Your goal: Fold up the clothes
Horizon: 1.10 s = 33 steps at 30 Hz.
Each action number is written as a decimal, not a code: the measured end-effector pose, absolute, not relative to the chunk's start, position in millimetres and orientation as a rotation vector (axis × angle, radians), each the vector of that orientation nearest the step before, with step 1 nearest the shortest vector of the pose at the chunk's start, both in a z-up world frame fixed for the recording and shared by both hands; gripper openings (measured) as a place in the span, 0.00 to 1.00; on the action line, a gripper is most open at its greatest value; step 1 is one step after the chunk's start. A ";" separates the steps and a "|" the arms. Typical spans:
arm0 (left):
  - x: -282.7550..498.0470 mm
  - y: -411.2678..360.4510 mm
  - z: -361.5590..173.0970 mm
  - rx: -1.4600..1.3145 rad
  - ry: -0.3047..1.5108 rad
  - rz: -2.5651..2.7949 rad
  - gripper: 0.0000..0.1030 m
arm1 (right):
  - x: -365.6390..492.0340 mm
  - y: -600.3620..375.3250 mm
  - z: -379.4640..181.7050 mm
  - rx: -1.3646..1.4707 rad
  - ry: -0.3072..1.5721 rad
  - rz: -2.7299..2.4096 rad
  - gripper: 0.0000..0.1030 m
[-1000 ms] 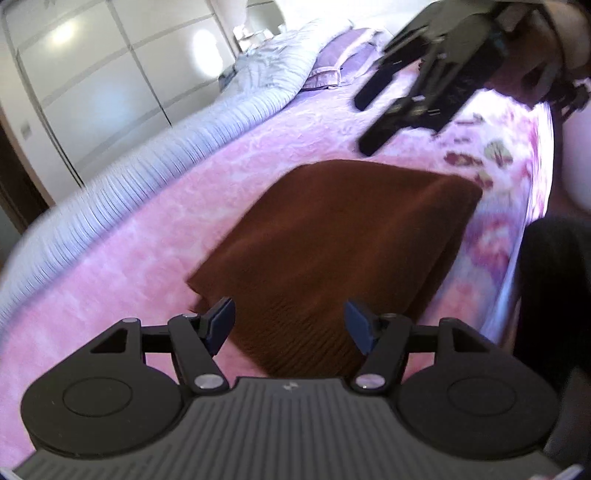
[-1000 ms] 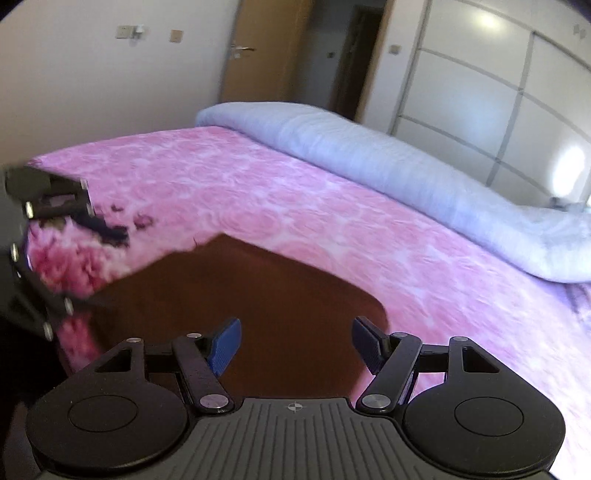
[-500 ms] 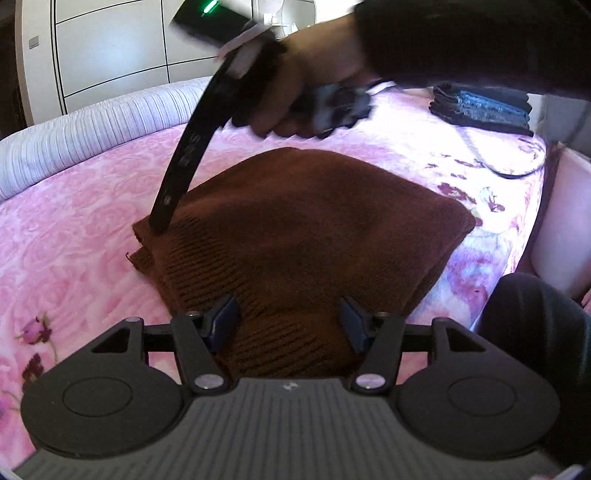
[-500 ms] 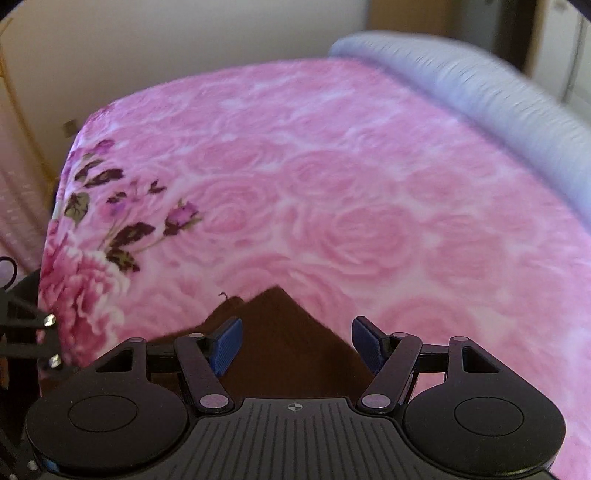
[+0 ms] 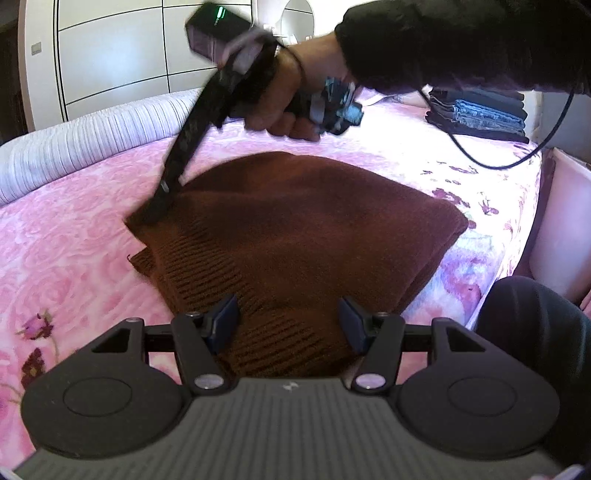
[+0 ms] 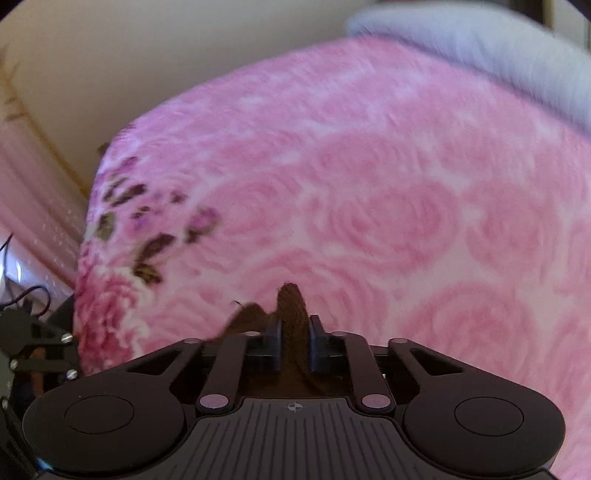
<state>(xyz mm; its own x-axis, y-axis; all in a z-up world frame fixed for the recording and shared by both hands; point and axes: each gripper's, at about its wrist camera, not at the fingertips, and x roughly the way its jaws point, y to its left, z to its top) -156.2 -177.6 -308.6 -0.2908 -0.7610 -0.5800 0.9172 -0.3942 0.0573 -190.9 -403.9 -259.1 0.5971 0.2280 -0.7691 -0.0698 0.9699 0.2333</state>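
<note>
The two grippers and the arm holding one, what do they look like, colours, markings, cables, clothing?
Both are black plastic. The left gripper has dark blue pads, two round discs and a ribbed grey base. The right gripper looks the same but black-padded; from the left camera its top carries a small box with a green light, and a black cable trails behind. The arm wears a dark sleeve.

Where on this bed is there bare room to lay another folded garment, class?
Free: pink bedspread between the brown sweater and the striped bolster. Crowded: the far corner, with stacked clothes and a cable; both grippers work at the sweater.
</note>
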 end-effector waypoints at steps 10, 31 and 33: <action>-157.9 -177.4 -311.3 0.637 0.354 -1.860 0.53 | -180.5 -388.1 -285.6 0.069 0.904 0.194 0.11; -135.4 -288.3 -275.6 0.654 0.417 -1.859 0.49 | -429.1 -309.8 -279.4 0.393 0.627 -0.387 0.43; -129.9 -315.4 -282.1 0.683 0.449 -1.857 0.49 | -431.1 -318.5 -272.1 0.412 0.597 -0.399 0.43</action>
